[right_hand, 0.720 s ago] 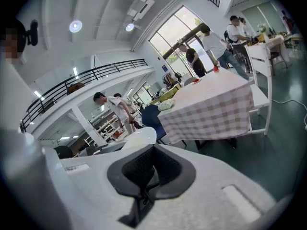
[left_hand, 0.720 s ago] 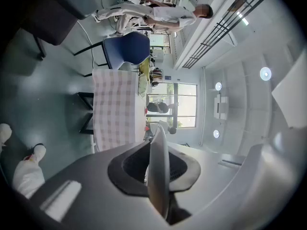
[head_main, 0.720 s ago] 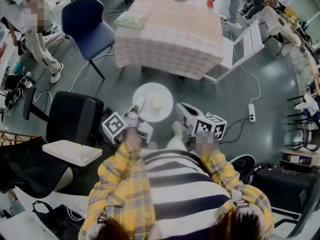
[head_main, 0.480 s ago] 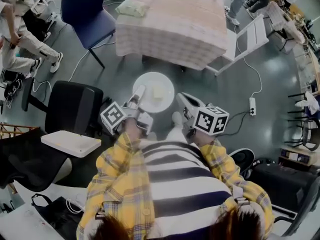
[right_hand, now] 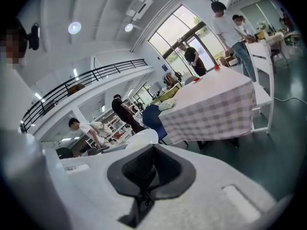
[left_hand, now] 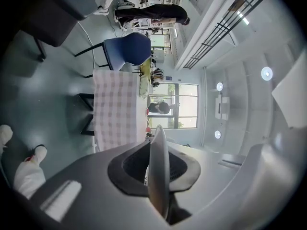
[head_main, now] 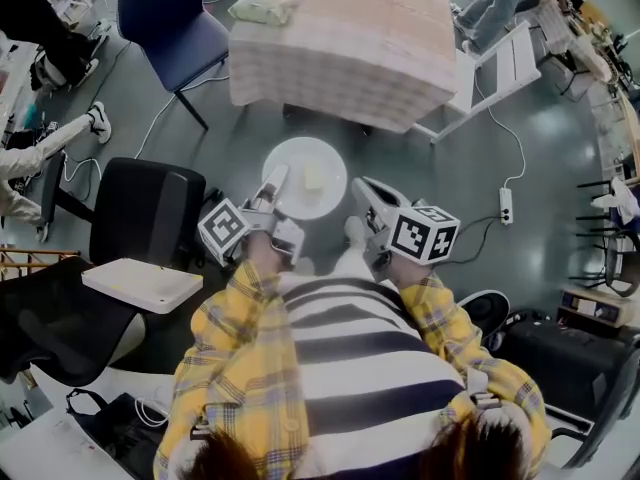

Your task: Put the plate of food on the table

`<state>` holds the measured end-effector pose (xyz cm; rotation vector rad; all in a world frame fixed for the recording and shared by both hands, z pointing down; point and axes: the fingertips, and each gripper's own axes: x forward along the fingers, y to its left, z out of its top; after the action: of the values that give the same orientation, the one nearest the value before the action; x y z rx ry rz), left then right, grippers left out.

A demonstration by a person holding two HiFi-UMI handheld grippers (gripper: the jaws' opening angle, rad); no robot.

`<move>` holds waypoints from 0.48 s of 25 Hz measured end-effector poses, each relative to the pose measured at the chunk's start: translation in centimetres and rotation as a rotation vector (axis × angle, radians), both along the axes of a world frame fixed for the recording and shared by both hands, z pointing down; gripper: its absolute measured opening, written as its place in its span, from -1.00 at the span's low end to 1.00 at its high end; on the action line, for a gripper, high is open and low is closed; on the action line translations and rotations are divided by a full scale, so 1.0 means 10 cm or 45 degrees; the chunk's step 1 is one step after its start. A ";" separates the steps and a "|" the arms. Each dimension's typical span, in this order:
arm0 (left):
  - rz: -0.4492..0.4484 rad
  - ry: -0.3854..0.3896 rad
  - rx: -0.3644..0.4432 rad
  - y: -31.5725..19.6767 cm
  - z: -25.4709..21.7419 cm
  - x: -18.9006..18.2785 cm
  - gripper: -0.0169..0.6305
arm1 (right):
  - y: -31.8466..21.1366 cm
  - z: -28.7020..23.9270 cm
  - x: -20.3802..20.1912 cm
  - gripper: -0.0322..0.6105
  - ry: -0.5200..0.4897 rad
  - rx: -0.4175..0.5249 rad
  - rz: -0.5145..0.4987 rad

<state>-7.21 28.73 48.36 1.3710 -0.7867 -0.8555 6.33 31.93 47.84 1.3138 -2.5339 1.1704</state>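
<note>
White plate (head_main: 284, 160) — pale food piece (head_main: 314, 175)

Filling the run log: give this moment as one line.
left gripper: shut on plate; right gripper: shut, empty; plate: short of table

Overhead head view; gripper views toward table (head_main: 340, 58)

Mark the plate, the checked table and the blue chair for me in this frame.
plate (head_main: 334, 173), head view, bare white surface right of the food.
table (head_main: 340, 58), head view, middle of the checked cloth.
blue chair (head_main: 175, 18), head view, blue upholstery.
</note>
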 end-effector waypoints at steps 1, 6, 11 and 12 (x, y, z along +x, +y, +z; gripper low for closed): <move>0.001 0.001 0.002 0.00 0.00 0.00 -0.87 | 0.00 0.01 0.00 -0.90 -0.001 -0.005 -0.002; 0.005 0.003 -0.013 0.00 0.05 -0.02 -0.87 | -0.03 0.12 -0.03 -0.90 0.001 -0.047 -0.010; -0.027 -0.008 -0.040 -0.02 0.14 -0.18 -0.87 | -0.09 0.16 -0.12 -0.91 0.002 -0.059 -0.022; -0.034 -0.005 -0.040 -0.04 0.14 -0.21 -0.87 | -0.12 0.15 -0.14 -0.90 0.005 -0.057 -0.025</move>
<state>-9.26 28.31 49.75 1.3377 -0.8202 -0.8584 4.97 30.76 49.31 1.2771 -2.4966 1.2124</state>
